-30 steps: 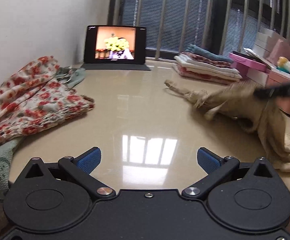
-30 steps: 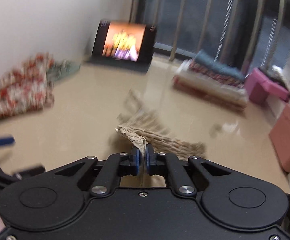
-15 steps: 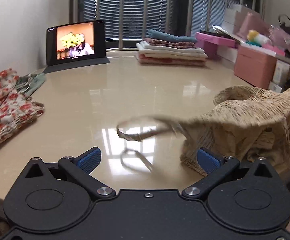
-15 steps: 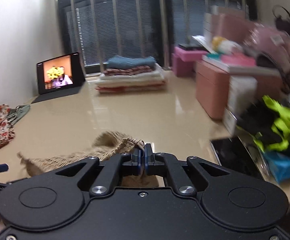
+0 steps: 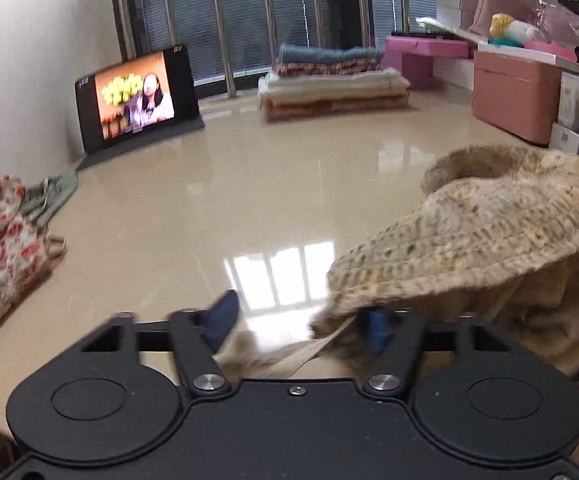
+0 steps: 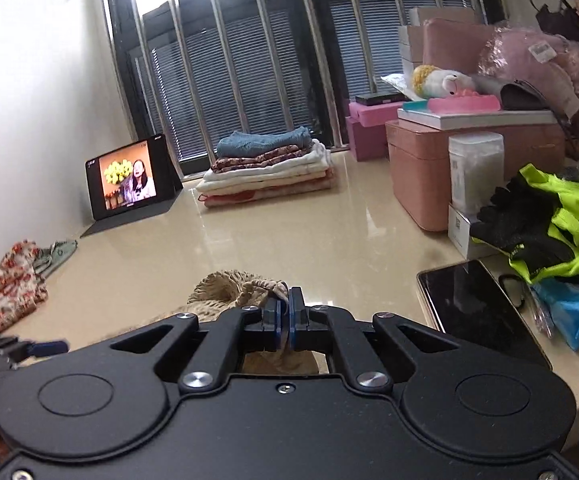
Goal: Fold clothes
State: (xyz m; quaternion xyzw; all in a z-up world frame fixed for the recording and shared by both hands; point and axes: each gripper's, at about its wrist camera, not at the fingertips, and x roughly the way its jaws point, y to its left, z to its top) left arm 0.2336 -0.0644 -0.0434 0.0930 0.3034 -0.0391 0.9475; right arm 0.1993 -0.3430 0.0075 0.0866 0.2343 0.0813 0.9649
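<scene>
Right wrist view: right gripper (image 6: 285, 318) fingers clamp the beige knit garment (image 6: 233, 290) above the worktop (image 6: 329, 236); left gripper (image 5: 299, 320) fingers stand apart around its strap, near the front edge.

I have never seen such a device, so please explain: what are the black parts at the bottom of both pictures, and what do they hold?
They are two hand-held grippers, each with a camera looking along its blue-padded fingers. One picture is from the left gripper, the other from the right gripper.

The right one is shut on a beige knitted garment. The left one is open, with the garment's edge between its fingers.

On the glossy beige table lie a red floral cloth, a stack of folded clothes, a tablet playing video, pink boxes and a dark phone.
</scene>
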